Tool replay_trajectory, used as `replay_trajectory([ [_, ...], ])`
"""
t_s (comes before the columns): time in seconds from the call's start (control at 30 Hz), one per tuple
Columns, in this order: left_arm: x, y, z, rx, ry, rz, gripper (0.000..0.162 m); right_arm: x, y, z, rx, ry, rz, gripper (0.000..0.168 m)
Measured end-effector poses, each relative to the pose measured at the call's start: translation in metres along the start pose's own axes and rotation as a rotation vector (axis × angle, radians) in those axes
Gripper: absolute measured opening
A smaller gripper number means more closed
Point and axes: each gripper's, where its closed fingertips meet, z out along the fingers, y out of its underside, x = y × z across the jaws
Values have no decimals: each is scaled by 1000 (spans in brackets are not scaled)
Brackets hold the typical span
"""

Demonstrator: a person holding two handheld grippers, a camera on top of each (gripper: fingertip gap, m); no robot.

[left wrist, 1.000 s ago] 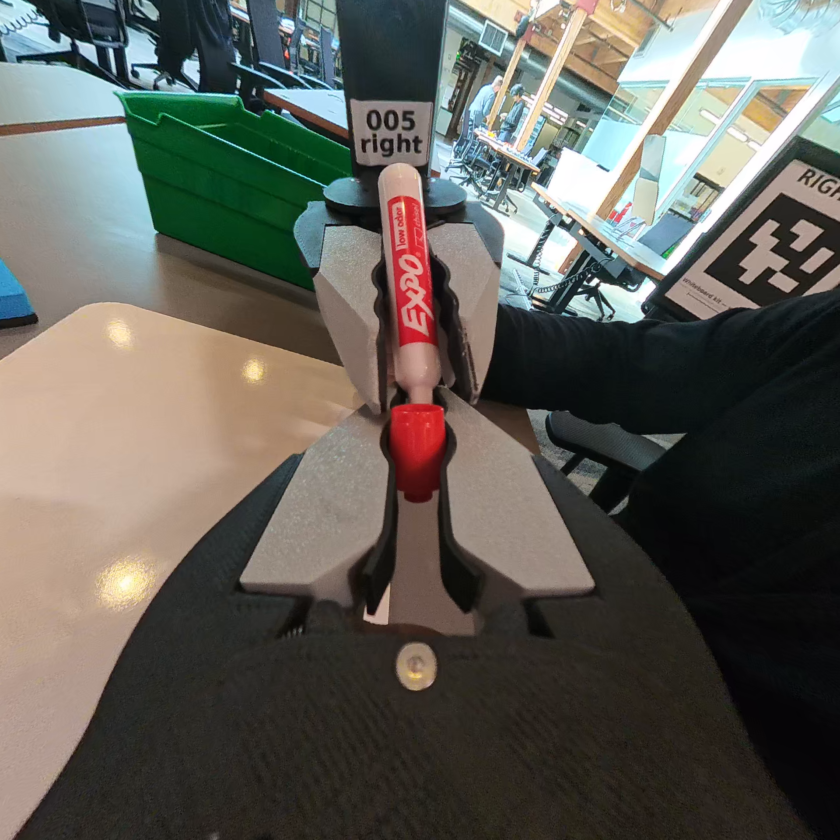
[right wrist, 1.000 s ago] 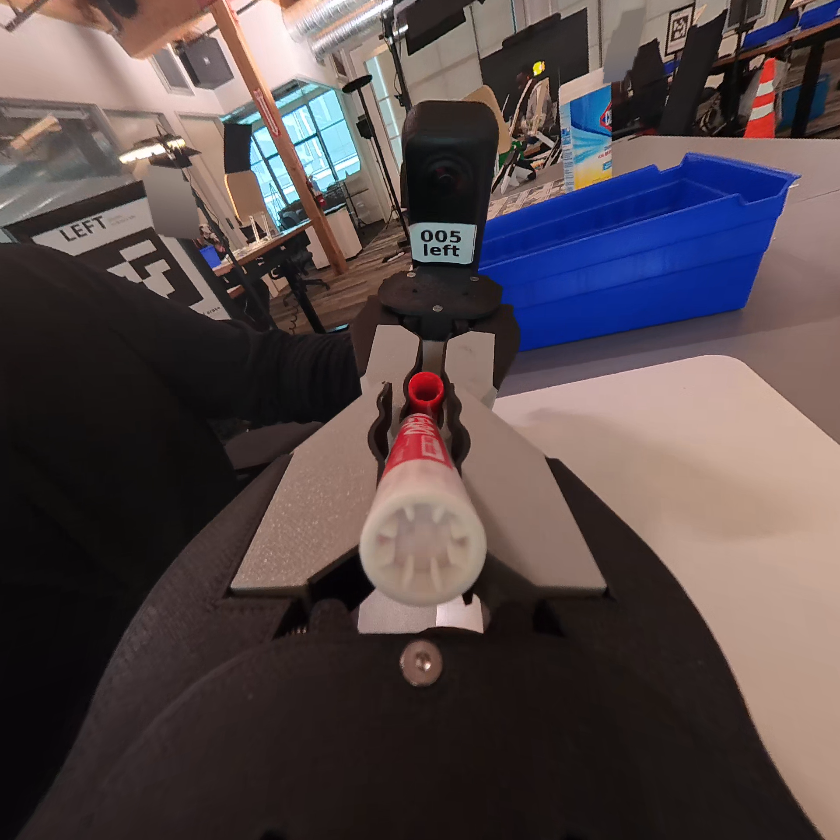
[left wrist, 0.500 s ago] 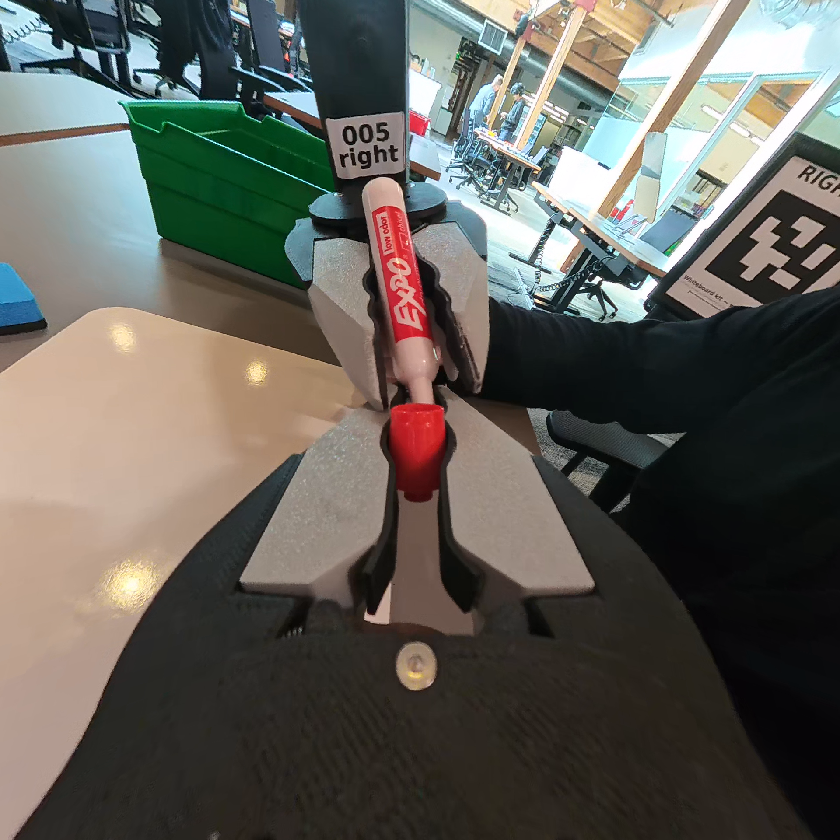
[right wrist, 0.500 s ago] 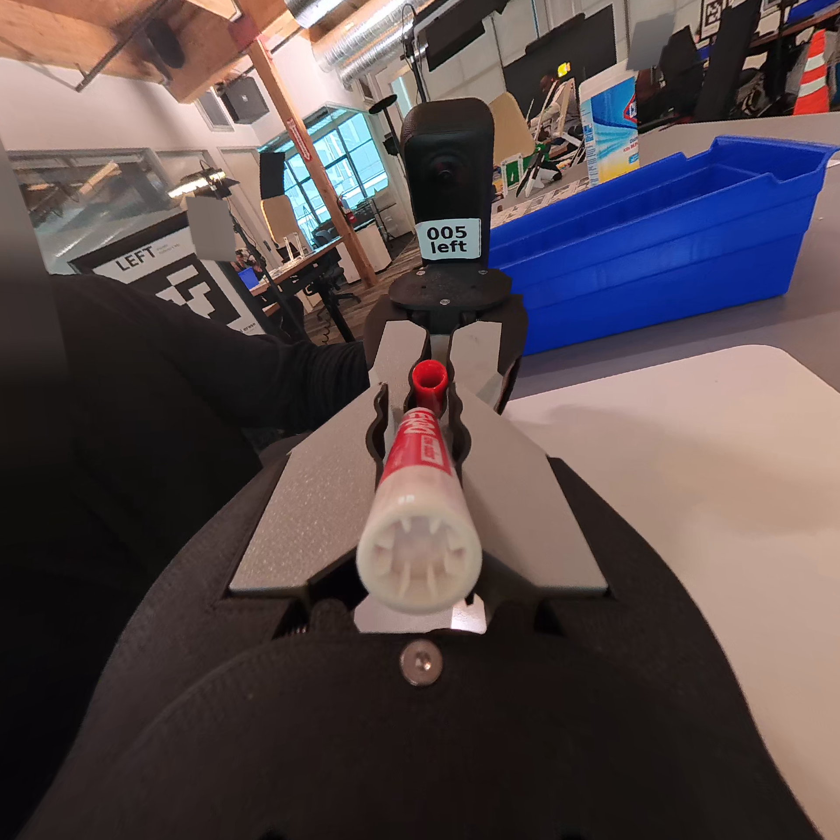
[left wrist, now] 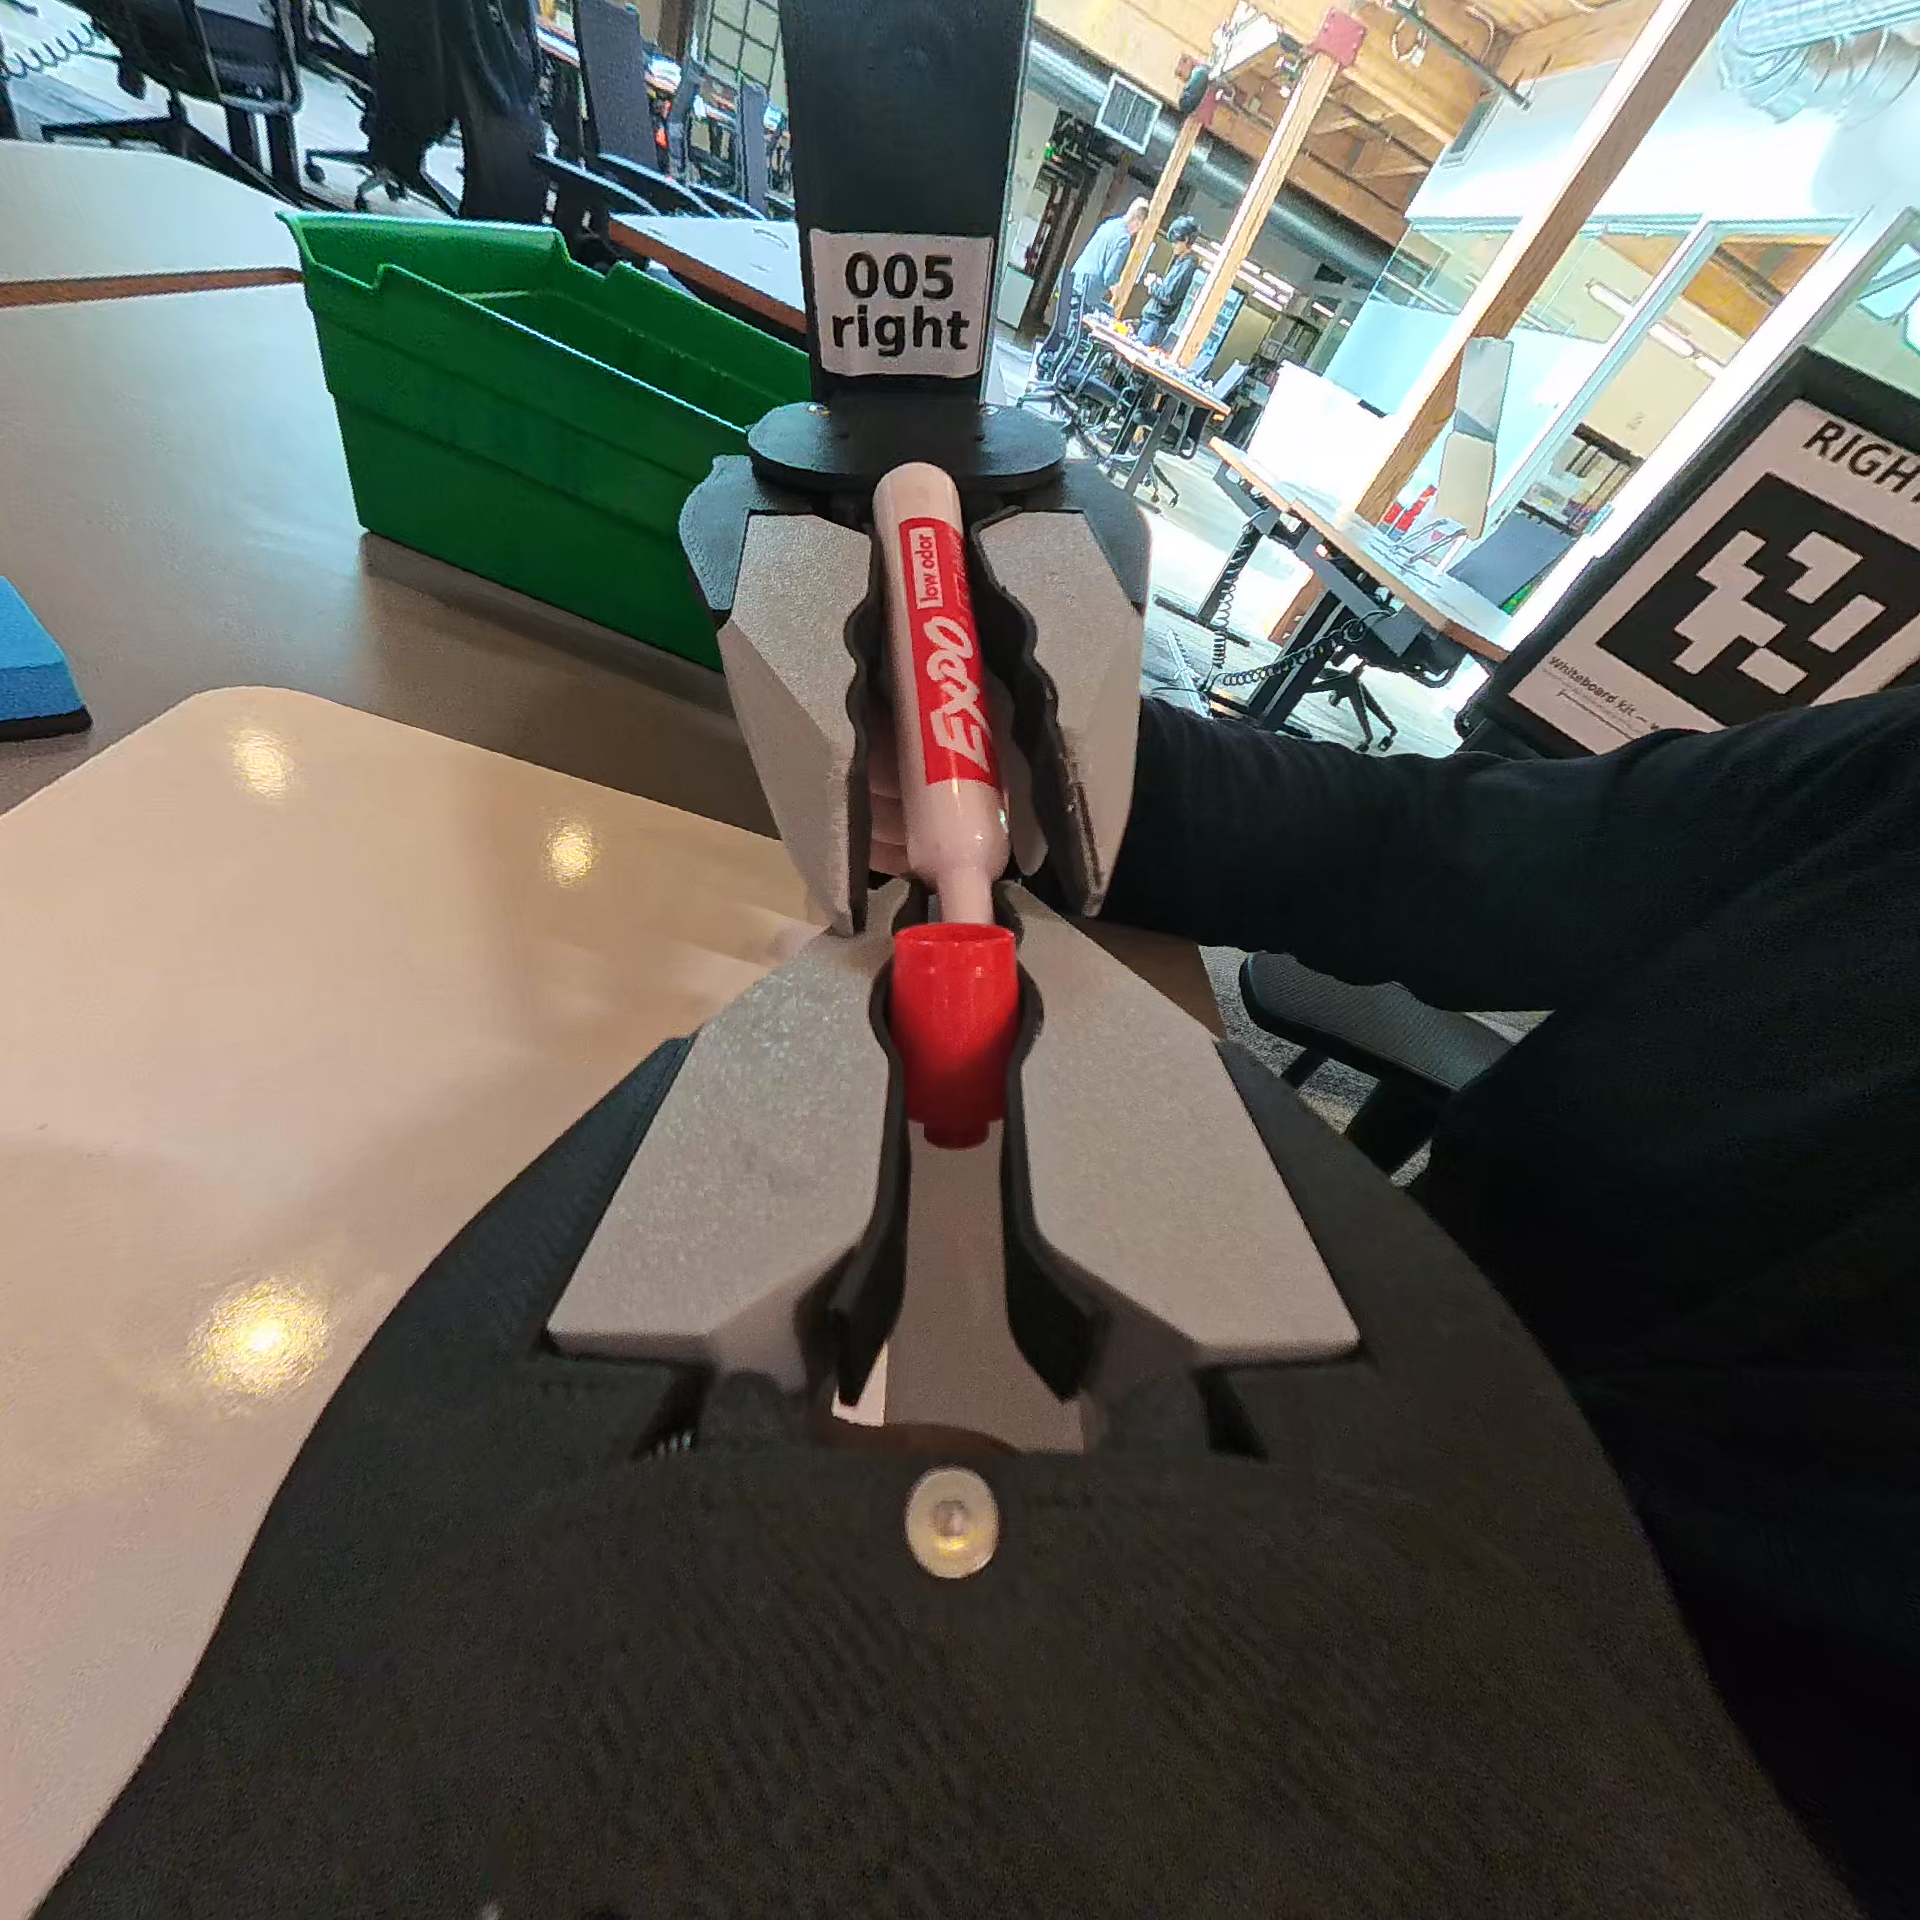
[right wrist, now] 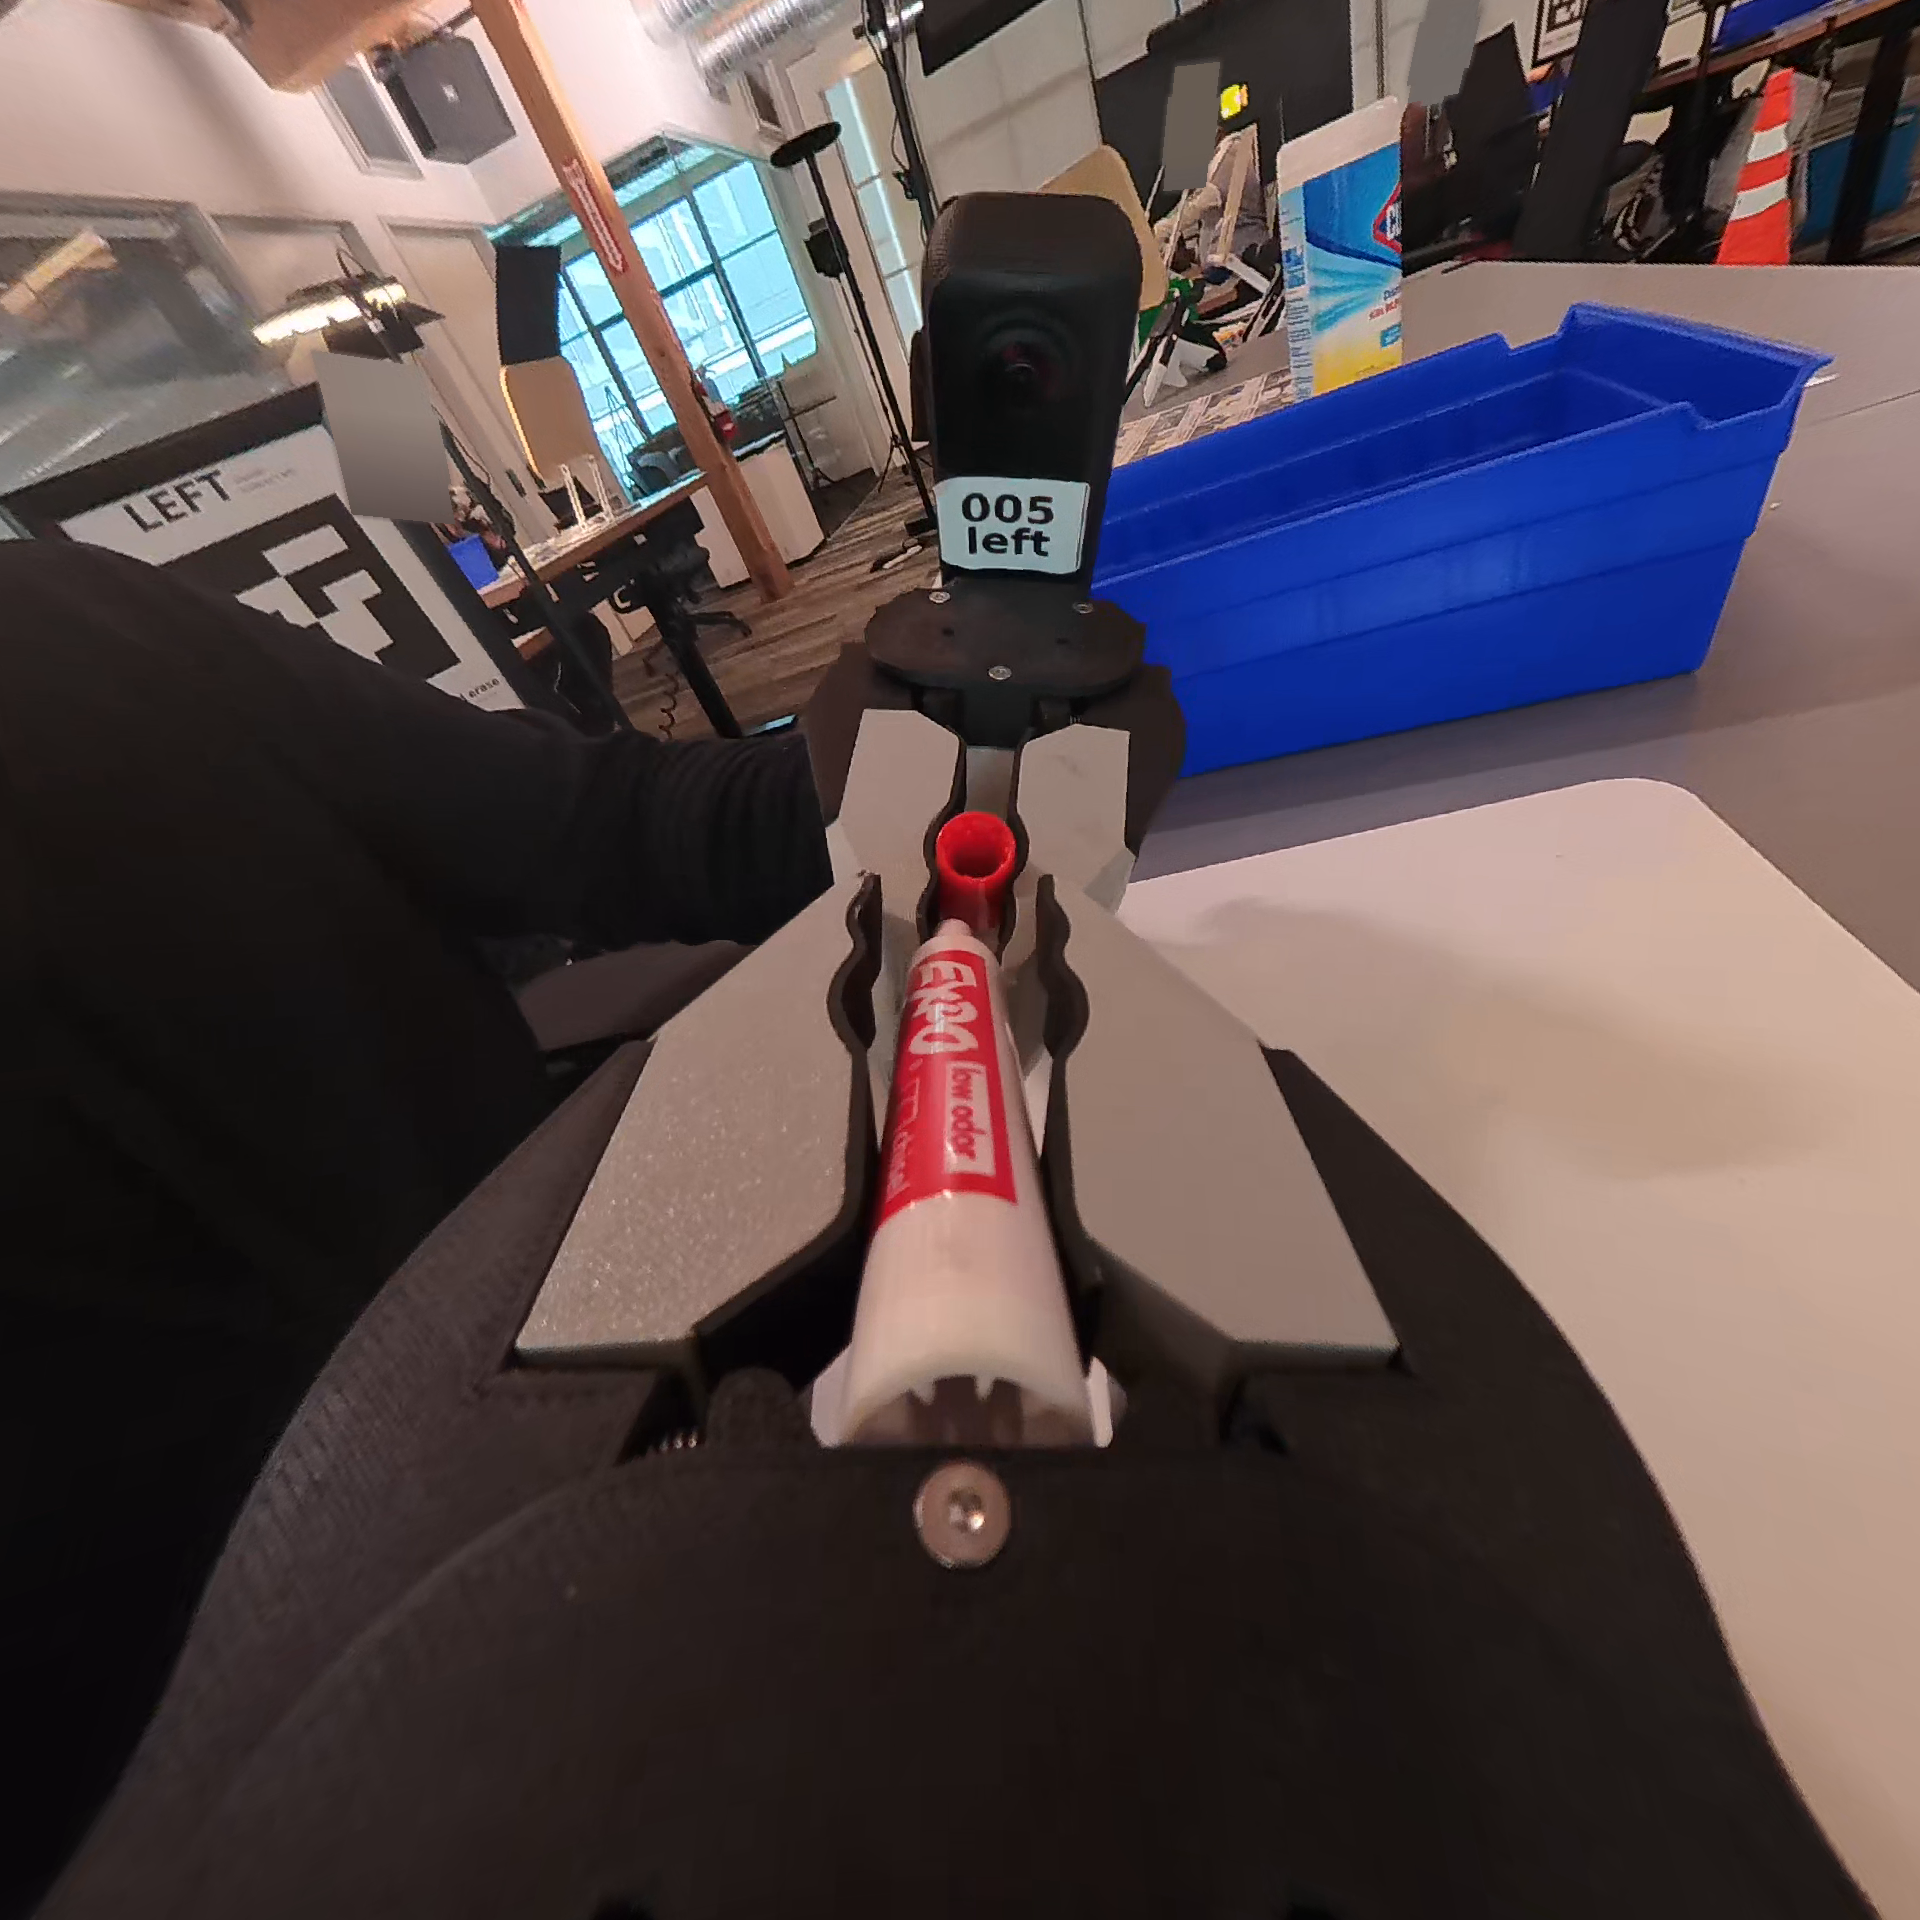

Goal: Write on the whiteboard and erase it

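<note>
A white marker with a red label (right wrist: 951, 1122) lies between the fingers of my right gripper (right wrist: 954, 904), which is shut on it. Its back end rests low near the gripper's base. My left gripper (left wrist: 951, 935) faces it tip to tip and is shut on the marker's red cap (left wrist: 951, 1029). The marker's narrow nose (left wrist: 966, 894) meets the cap's mouth, and the tip is hidden. Both grippers hover over the near edge of the whiteboard (left wrist: 260, 987), which also shows in the right wrist view (right wrist: 1507, 1039). A blue eraser (left wrist: 31, 665) lies at the far left.
A green bin (left wrist: 520, 416) stands behind the whiteboard on the left side. A blue bin (right wrist: 1455, 540) stands on the right side, with a wipes canister (right wrist: 1335, 260) behind it. Black sleeves (left wrist: 1455, 831) reach in from the table's near edge. About 4 cm separates my left fingertips from my right. The blue eraser (left wrist: 31, 665) is about 25 cm from both grippers' fingertips.
The marker's back end has dropped from pointing up at the right camera to lying low between the right fingers. The right gripper swayed left and back. The cap stays in the left gripper.
</note>
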Motion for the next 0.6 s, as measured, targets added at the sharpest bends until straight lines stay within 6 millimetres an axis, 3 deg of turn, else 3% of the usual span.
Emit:
replay_trajectory([
  [0.37,1,-11,-8,45,22,-18,10,4,-17,-8,111,18,17,27],
  [0.5,-21,-9,-27,-9,-105,30,9,17,-21,-24,118,93,19,28],
  [0.6,-43,-1,-42,-81,-243,55,9,33,-9,-25,36,191,34,28],
])
